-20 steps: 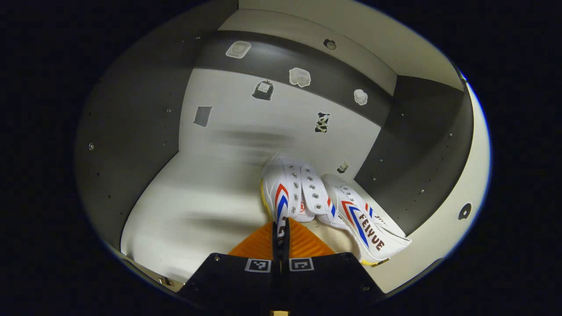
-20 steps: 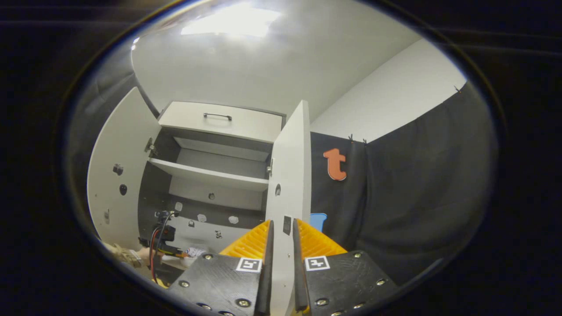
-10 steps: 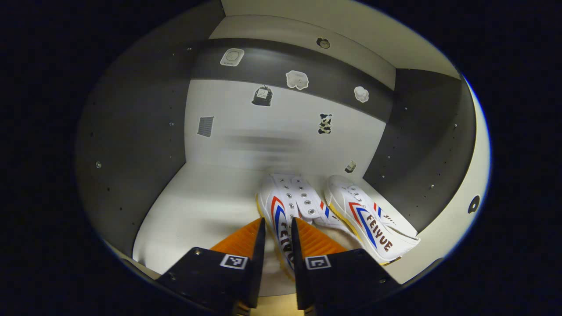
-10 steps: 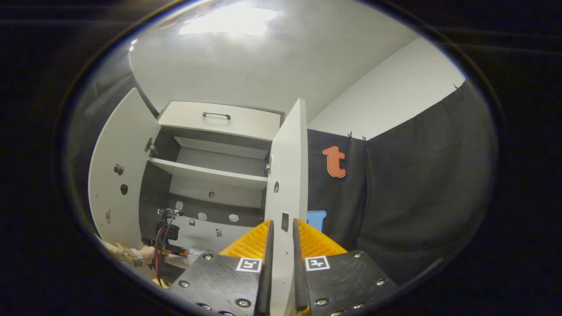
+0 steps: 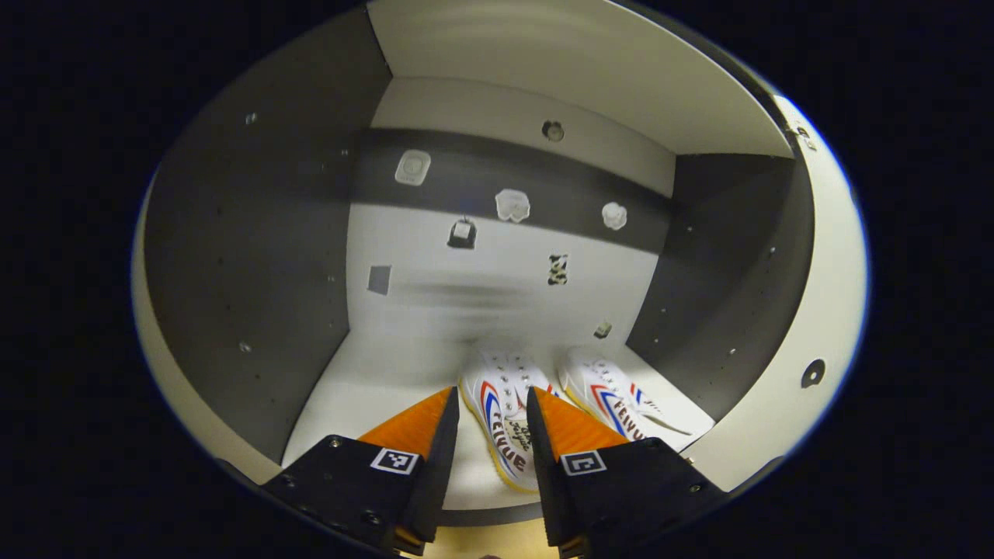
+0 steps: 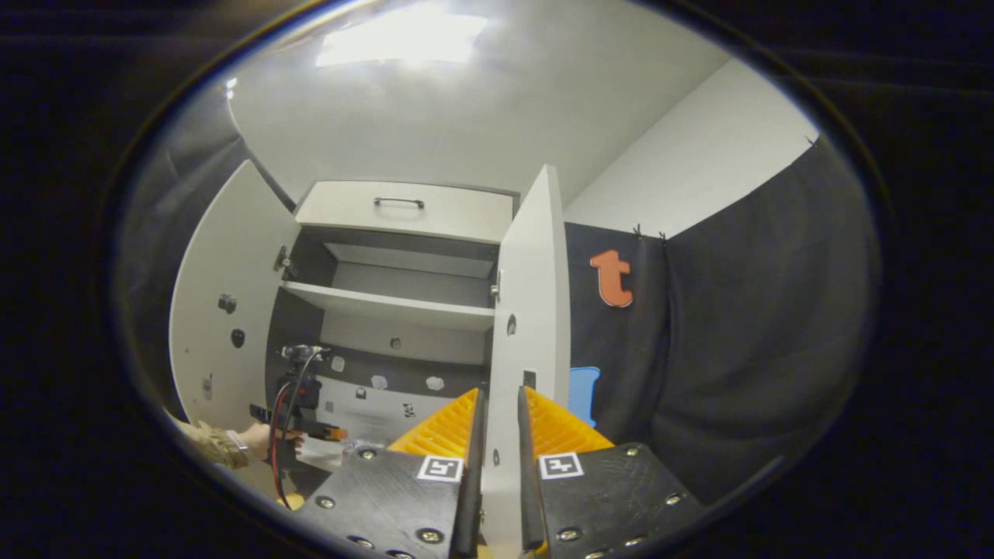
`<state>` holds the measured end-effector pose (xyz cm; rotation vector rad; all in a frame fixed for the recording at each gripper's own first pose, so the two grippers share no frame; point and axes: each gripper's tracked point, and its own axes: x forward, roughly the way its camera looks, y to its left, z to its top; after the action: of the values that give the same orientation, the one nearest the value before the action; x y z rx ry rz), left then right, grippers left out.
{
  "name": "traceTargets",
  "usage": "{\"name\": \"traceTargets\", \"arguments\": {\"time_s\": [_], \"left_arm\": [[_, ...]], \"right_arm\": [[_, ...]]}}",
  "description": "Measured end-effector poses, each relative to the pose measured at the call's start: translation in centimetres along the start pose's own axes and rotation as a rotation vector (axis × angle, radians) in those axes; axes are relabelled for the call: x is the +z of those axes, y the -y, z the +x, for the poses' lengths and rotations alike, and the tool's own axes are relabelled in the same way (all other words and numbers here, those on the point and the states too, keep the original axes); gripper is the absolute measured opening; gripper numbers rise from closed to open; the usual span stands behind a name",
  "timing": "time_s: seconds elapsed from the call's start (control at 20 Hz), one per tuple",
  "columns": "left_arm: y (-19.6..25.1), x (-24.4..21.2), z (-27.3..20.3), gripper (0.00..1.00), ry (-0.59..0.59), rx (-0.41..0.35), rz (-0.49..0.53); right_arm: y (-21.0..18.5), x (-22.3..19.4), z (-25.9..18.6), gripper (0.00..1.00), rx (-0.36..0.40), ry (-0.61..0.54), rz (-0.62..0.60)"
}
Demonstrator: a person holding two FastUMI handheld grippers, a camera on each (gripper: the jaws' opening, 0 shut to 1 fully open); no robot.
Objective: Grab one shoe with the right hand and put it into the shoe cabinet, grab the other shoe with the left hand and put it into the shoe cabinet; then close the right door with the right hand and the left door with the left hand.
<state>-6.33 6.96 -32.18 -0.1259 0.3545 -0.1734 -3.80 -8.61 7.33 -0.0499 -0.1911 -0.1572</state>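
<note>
Two white shoes sit side by side on the bottom shelf (image 5: 373,388) of the shoe cabinet (image 6: 404,210). The left gripper (image 5: 491,435) has its fingers apart, with the left shoe (image 5: 501,423) seen between them, not touched. The other shoe (image 5: 613,400) lies just beside it. The right gripper (image 6: 497,466) pinches the edge of the right door (image 6: 532,310). The left door (image 6: 225,295) stands open.

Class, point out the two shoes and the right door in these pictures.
Left shoe (image 5: 505,423): left gripper view, on its tongue.
Right shoe (image 5: 613,400): left gripper view, on its striped side.
Right door (image 6: 532,310): right gripper view, on its inner face.
</note>
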Motion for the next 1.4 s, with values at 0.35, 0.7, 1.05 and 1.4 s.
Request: {"name": "traceTargets", "arguments": {"time_s": [0.35, 0.7, 1.05, 1.4], "left_arm": [[1.9, 8.6, -7.8, 0.52, 0.201, -0.014, 0.054], [4.3, 12.4, -15.8, 0.51, 0.31, -0.048, 0.069], [5.7, 11.9, -21.7, 0.51, 0.339, -0.047, 0.066], [6.0, 11.1, -25.1, 0.52, 0.32, -0.064, 0.029]], "right_arm": [[-2.5, -0.3, 0.5, 0.21, 0.099, 0.001, 0.033], [-4.5, -0.5, 1.2, 0.21, 0.182, 0.002, 0.064], [1.4, 3.2, 2.0, 0.21, 0.038, 0.118, 0.038], [10.3, 1.1, 3.3, 0.21, -0.159, 0.054, 0.021]]}}
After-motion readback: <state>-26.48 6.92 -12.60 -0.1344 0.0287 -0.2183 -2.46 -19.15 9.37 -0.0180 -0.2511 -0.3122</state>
